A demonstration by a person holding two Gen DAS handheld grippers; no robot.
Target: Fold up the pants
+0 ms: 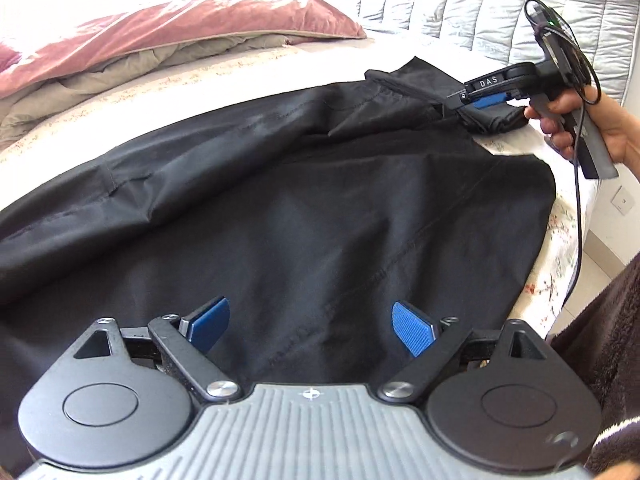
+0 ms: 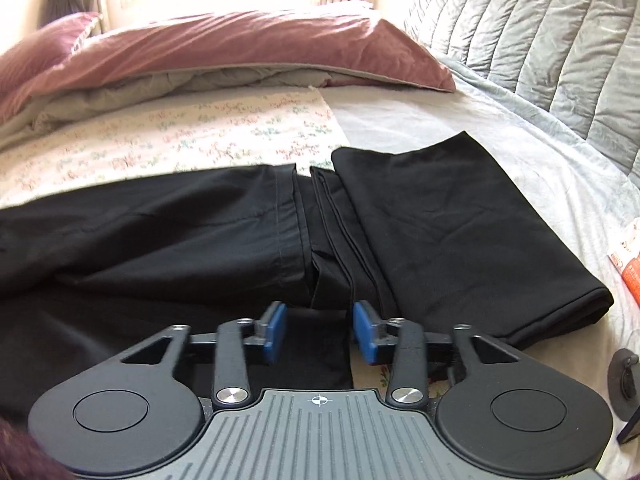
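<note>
Black pants point(image 1: 320, 200) lie spread across the bed, filling most of the left wrist view. My left gripper point(image 1: 311, 308) hovers low over the wide part of them, open, with nothing between its blue pads point(image 1: 412, 328). At the far right end of the pants a hand point(image 1: 600, 124) holds my right gripper point(image 1: 476, 98) over the bunched leg ends. In the right wrist view that gripper point(image 2: 320, 312) stands open. Its pads point(image 2: 276, 328) are apart, and flat black cloth point(image 2: 160, 240) lies under and between them, by the hemmed leg ends point(image 2: 288, 216).
A folded black garment point(image 2: 460, 232) lies just right of the leg ends. A pink pillow point(image 2: 240, 52) and a grey duvet sit at the back of the floral sheet point(image 2: 180, 140). A quilted grey cover point(image 1: 480, 0) rises beyond. An orange packet point(image 2: 630, 272) lies at the right edge.
</note>
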